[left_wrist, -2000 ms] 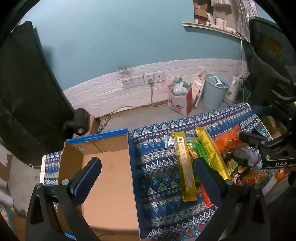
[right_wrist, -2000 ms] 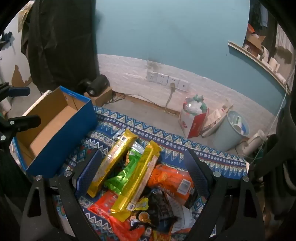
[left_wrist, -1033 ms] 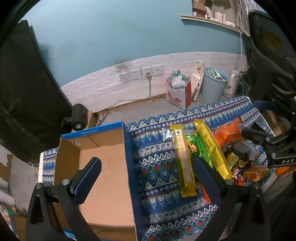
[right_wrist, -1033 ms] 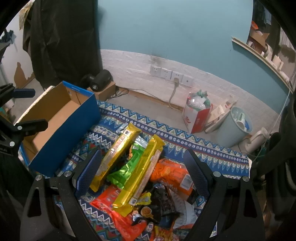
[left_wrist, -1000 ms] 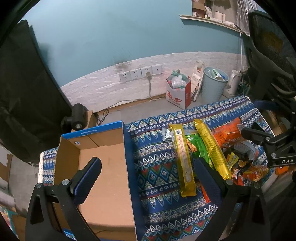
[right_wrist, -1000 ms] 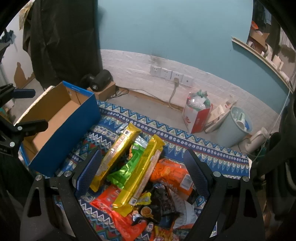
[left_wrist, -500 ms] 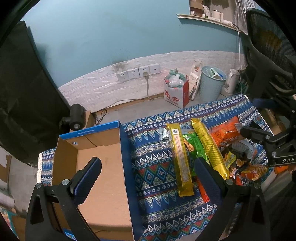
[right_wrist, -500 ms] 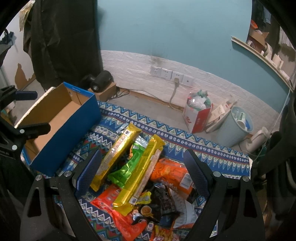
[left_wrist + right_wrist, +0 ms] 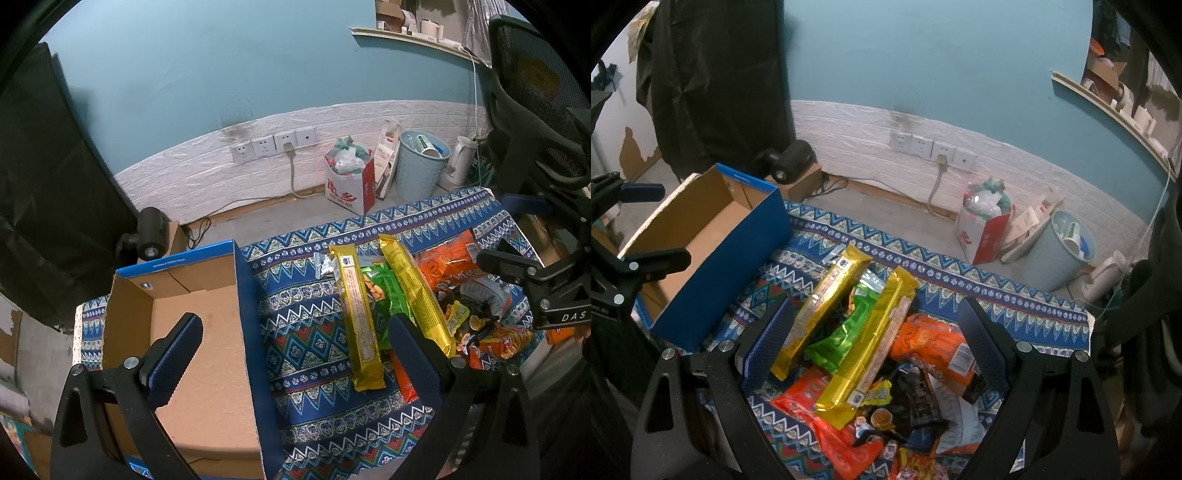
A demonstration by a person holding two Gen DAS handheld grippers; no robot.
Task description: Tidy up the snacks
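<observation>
Blue box; zigzag-pattern blue cloth; gold packs.

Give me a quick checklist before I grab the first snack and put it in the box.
1. Left gripper open and holding nothing: ok.
2. Right gripper open and holding nothing: ok.
3. Blue cardboard box open, floor bare: ok.
4. Left-most gold packet lies on top of the pile, nothing over it: ok.
5. Path from the pile to the box over the patterned cloth unobstructed: ok.
6. Packets sealed: cannot tell.
</observation>
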